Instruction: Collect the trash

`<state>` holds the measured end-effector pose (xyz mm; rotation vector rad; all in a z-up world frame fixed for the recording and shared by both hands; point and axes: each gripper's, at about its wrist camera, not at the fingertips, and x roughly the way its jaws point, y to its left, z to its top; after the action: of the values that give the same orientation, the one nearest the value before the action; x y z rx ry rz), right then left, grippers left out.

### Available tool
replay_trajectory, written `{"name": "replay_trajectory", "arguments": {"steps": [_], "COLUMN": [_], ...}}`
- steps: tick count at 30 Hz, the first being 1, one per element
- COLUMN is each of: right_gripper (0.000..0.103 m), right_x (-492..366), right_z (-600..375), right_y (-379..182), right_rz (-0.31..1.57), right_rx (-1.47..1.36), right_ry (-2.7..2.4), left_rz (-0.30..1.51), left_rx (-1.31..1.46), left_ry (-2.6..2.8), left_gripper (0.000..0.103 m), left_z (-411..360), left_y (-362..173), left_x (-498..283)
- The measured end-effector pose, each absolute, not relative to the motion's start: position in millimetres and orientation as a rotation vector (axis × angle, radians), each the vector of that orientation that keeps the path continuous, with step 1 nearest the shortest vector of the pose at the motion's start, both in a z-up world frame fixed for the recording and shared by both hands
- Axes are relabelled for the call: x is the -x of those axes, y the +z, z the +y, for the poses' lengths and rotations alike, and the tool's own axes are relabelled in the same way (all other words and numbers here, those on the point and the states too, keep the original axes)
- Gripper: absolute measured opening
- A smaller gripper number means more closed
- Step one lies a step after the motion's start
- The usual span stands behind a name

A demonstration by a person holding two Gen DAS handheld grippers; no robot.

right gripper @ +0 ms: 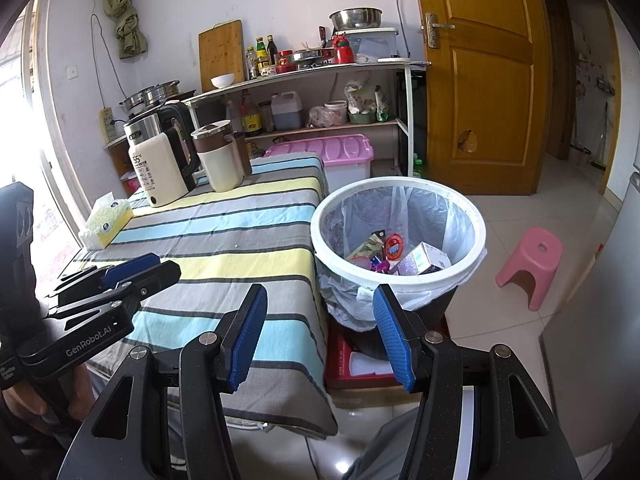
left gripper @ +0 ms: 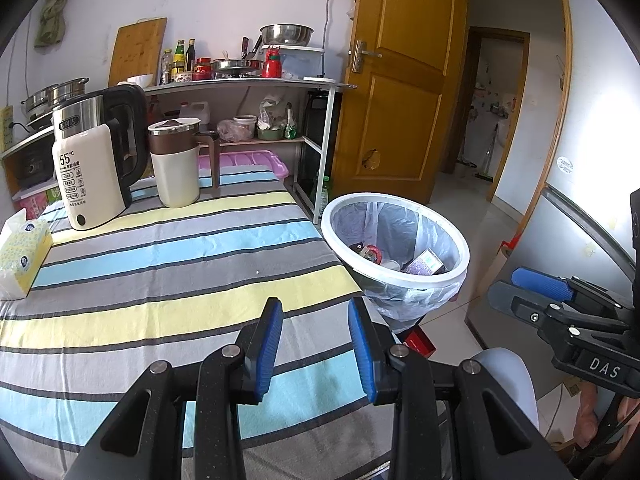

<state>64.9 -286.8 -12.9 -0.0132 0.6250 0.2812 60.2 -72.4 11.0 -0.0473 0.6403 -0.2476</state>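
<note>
Trash (right gripper: pixel 394 254) lies in the bin (right gripper: pixel 400 278), beyond the empty fingers (right gripper: pixel 250 332).

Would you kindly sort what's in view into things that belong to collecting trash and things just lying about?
Belongs to the job:
- trash bin with liner
- wrappers and box inside
- left gripper, right gripper, both open and empty

Just lying about:
- kettle
- jug
- tissue pack
- pink stool

Your striped-cloth worktop (left gripper: pixel 180 280) carries a kettle (left gripper: pixel 90 160), a lidded jug (left gripper: pixel 176 164) and a tissue pack (left gripper: pixel 22 256), all well beyond the left hand-held gripper (left gripper: pixel 316 312).
</note>
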Motion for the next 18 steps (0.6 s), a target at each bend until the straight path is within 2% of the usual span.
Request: {"name": "replay_trajectory", "arguments": {"steps": [18], "right_gripper": [0.056], "right_x": [-64.5], "right_z": [-285.7], "right_y": [-13.2], "right_rz": [0.625], "right_rx": [0.013], "right_ry": [0.282], "left_rz": [0.641], "left_rx": [0.037], "left_ry": [-0.231], "left_gripper": [0.034], "left_z": [-74.8], "left_y": [10.7], "left_x": [-59.9]}}
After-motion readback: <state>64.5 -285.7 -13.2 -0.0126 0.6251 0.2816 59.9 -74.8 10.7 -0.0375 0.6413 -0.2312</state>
